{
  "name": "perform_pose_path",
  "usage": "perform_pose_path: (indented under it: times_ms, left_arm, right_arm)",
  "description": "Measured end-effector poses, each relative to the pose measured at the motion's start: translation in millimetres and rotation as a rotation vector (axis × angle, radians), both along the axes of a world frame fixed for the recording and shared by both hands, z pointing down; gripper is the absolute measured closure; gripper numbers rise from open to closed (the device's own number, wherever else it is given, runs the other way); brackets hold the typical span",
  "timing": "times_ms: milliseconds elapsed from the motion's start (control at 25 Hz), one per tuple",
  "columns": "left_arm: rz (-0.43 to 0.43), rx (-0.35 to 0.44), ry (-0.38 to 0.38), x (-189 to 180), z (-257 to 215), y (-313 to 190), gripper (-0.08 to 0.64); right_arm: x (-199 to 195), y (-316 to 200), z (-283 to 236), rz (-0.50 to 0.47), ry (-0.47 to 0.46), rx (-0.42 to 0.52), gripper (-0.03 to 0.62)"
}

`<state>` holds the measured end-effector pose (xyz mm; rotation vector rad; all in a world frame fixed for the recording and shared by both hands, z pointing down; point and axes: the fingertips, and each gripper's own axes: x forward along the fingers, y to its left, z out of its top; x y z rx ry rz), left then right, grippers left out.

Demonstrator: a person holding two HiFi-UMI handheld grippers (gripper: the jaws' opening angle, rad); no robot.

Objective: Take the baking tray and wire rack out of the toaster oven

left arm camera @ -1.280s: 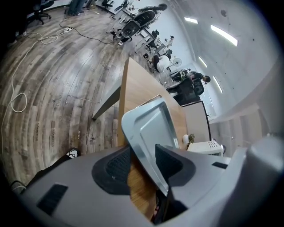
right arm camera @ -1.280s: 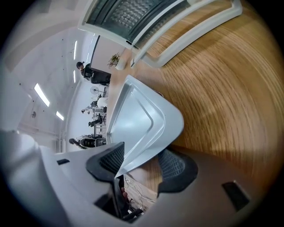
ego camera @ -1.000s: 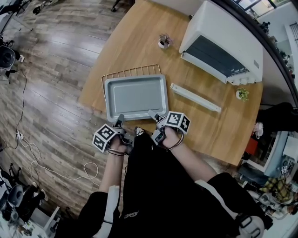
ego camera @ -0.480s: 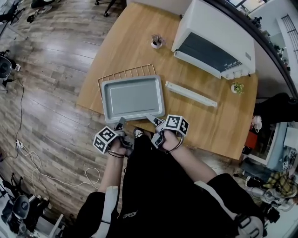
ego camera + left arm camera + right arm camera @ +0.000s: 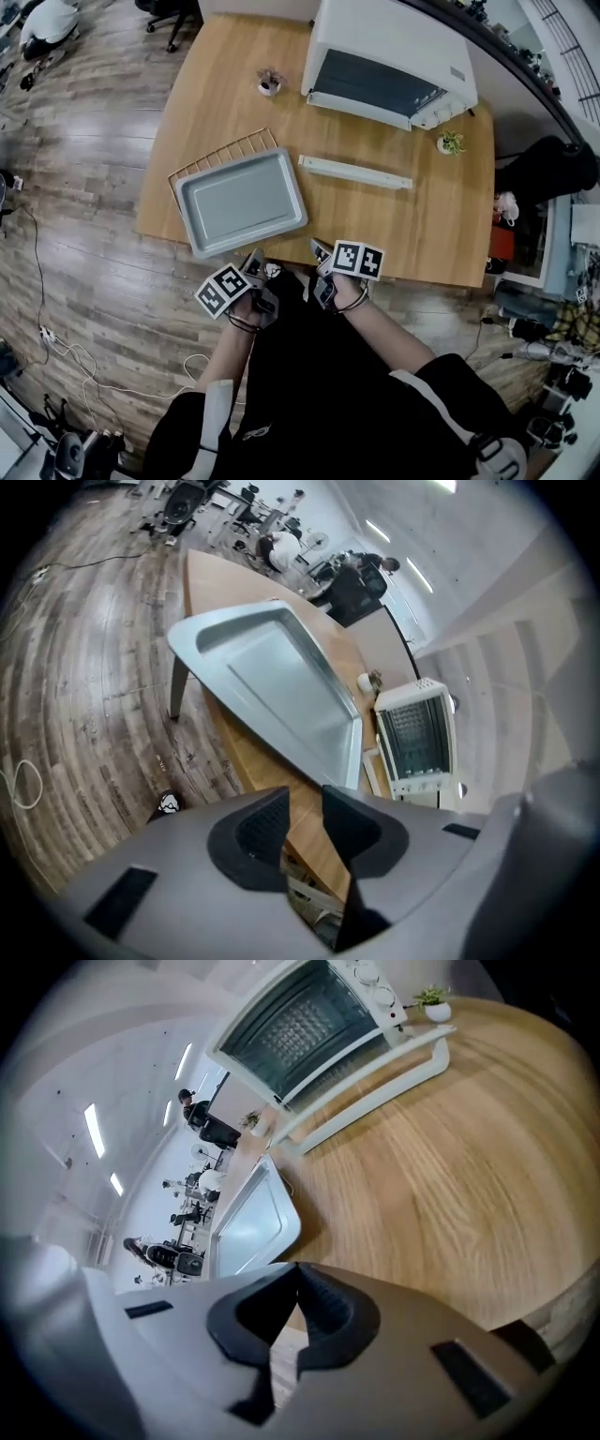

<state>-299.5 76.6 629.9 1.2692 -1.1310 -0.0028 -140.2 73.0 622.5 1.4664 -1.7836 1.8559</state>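
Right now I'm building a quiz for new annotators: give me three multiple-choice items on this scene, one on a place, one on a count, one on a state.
1. Where on the table is the baking tray, in the head view? A. right end B. left end, on the wire rack C. centre
2. How many small potted plants stand on the table? A. none B. one C. two
3. How does the right gripper hold its jaws? A. together, nothing between B. clamped on the tray C. wide apart
Key: 1 B, rack wires show beyond the tray's far edge; 2 C, two pots show; 3 A, they meet in the right gripper view.
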Motion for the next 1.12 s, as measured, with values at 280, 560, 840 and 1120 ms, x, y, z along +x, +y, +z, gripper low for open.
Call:
perform_pose_path:
  times_ms: [280, 560, 840, 1120]
  left_arm:
    - [0.310, 0.129, 0.071, 96, -24, -6, 0.533]
    - [0.629, 0.365, -0.139, 173, -54, -24, 0.537]
    - [0.764, 0.534, -0.254, 230, -90, -43, 0.537]
    - [0.742, 0.775, -0.304, 262, -171, -79, 0.537]
  right_arm:
    - [61, 2, -24, -0.056, 0.175, 0.174, 0.586]
    - [138, 9, -50, -0.148, 0.446, 0.329, 0.586]
    - [187, 0, -92, -0.143, 0.597, 0.466, 0.586]
    - [217, -39, -180, -0.113, 0.712, 0.704, 0.584]
